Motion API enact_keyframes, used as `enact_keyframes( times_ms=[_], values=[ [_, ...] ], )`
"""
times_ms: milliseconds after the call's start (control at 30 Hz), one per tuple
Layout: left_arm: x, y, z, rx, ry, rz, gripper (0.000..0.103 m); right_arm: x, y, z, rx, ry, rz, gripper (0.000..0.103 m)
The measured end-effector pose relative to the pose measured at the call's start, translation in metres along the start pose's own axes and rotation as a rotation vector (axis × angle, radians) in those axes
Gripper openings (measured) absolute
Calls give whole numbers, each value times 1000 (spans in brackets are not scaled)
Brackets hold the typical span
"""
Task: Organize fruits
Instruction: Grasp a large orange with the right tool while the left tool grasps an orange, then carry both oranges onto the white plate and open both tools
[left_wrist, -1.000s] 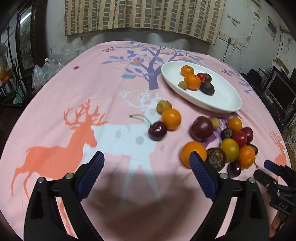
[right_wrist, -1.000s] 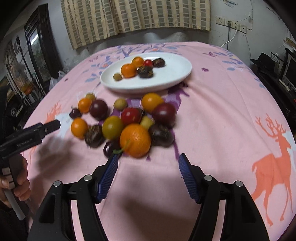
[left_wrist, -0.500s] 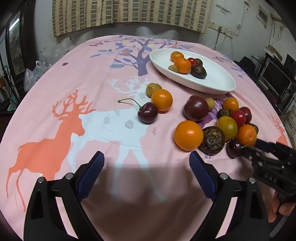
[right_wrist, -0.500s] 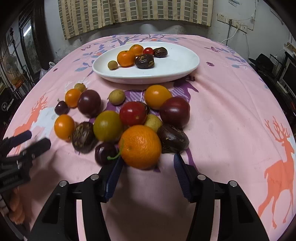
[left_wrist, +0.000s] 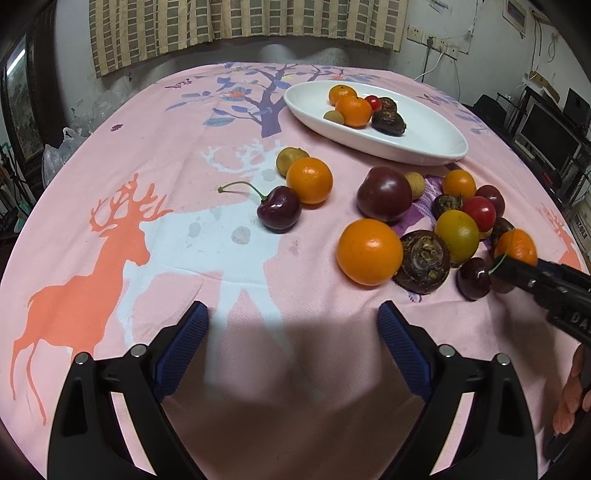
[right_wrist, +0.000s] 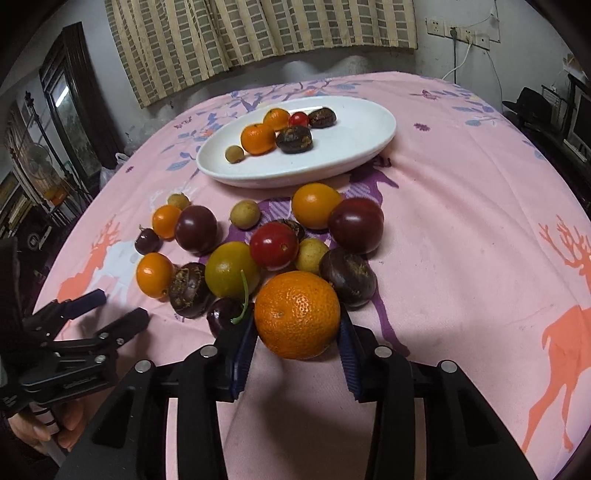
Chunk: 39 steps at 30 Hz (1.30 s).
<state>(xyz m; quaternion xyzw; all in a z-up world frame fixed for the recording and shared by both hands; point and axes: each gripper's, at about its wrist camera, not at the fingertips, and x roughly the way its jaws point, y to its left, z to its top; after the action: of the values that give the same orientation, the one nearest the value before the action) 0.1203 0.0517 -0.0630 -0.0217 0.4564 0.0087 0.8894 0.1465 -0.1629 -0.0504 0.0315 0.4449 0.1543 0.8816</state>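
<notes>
R gripper (right_wrist: 297, 334), black w/ blue ribbed pads, has just been closing; its pads now sit against both sides of the big dimpled orange mandarin (right_wrist: 297, 314) at the near edge of the fruit pile, so it's grasping it, w/ the fruit at cloth level on the pink deer-print tablecloth (right_wrist: 461, 229). Dark red cherry w/ green stem (right_wrist: 225, 317) lies just beside the left pad, touching the mandarin's side. Behind: yellow-green round fruit (right_wrist: 231, 269), red cherry tomato (right_wrist: 274, 245), dark brown chestnut-like fruit (right_wrist: 347, 277). White oval ceramic plate (right_wrist: 351, 147) sits further back w/ two small oranges, a red tomato, two dark fruits & a small tan one on it. L gripper (left_wrist: 291, 343) is released, jaws wide apart over bare cloth, nothing between them; nearest fruit is a smooth orange (left_wrist: 369, 251), ahead & to its right.
</notes>
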Motion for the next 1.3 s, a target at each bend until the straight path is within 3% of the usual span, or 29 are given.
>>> enact_keyframes(
  times_ms=[67,233,467,567,633,833,1000,1133,1300],
  values=[
    [0,-1,-1,3,-6,5,91,-7,2,1,-10,-22,12,42],
    [2,-10,1,28,11,19,76,-17,3,2,-11,-48,37,42],
    [8,-40,15,141,25,49,70,-30,4,1,-11,-78,86,42],
    [14,-48,25,163,22,26,56,-30,6,1,-14,-76,92,42],
    [17,-50,30,161,28,-20,40,-29,6,0,-12,-72,93,42],
    [11,-45,26,131,34,-44,39,-29,5,-1,-5,-79,93,42],
    [-22,-37,31,110,-11,-79,39,-33,8,1,-15,-123,89,42],
    [-40,-40,56,102,-61,-106,39,-34,8,12,6,-136,84,42],
    [-31,-52,104,90,-96,-106,39,-38,15,52,-45,-171,74,42]
  ],
)
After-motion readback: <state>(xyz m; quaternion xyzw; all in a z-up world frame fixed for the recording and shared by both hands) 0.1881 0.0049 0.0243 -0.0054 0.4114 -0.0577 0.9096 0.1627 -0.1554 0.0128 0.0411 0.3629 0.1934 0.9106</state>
